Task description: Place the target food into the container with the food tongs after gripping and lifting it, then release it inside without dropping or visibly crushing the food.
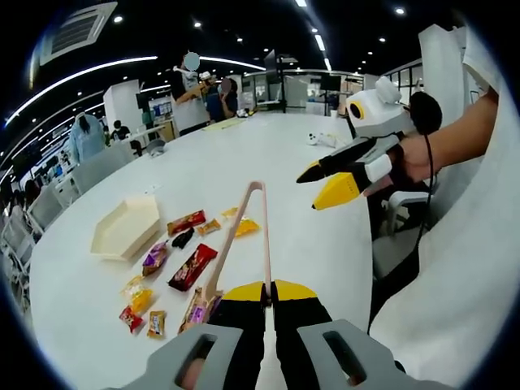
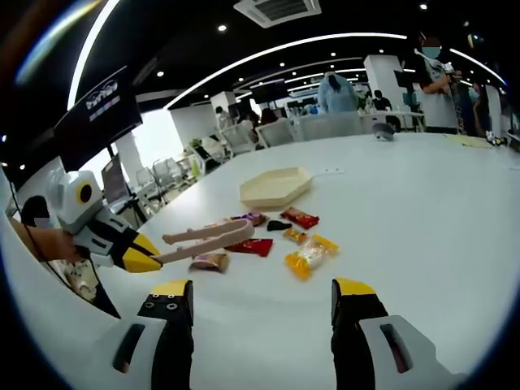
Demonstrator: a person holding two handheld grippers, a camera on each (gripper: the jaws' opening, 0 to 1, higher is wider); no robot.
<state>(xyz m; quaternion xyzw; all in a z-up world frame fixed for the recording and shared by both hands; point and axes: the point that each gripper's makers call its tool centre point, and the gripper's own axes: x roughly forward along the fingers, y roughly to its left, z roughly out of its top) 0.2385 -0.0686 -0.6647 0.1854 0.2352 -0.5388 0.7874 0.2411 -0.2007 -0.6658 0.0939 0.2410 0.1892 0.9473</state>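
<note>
My left gripper (image 1: 269,291) is shut on pale pink food tongs (image 1: 257,213). One tong arm runs into the jaws. The other ends free just to their left, and the two arms meet at the far end. Several snack packets lie on the white table (image 1: 244,154), among them a dark red one (image 1: 192,266) and a yellow one (image 1: 244,226). A beige hexagonal container (image 1: 126,227) stands beyond them, with nothing showing inside. My right gripper (image 2: 262,291) is open and holds nothing. It faces the yellow packet (image 2: 309,253), the container (image 2: 276,188) and the tongs (image 2: 211,236).
A hand holds the right gripper (image 1: 333,183) above the table's right side. The left gripper (image 2: 130,252) shows at the table's near edge. People (image 1: 218,97) stand at the far end. Chairs (image 1: 49,203) line the left side. A small white object (image 1: 321,140) lies far off.
</note>
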